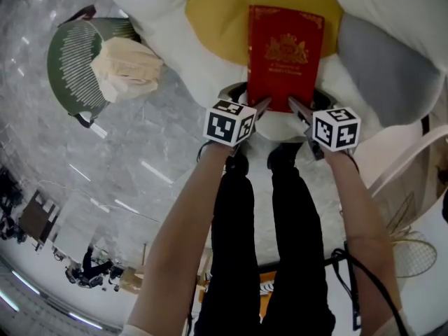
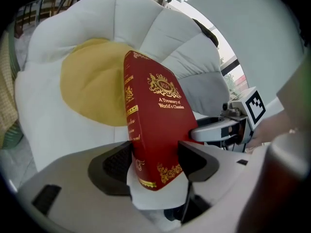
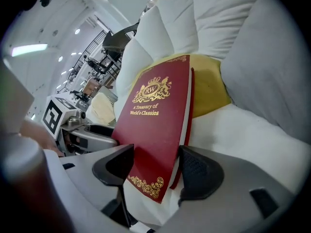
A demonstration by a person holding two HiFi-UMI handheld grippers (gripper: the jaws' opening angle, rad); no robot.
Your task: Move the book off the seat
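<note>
In the head view, the lower corners of the book (image 1: 283, 54) are covered. The gripper views show the left tool (image 2: 155, 161) and right tool (image 3: 153, 166) spread, straddling those corners.

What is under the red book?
A white seat with a yellow centre; the book hides whatever lies directly beneath it.
</note>
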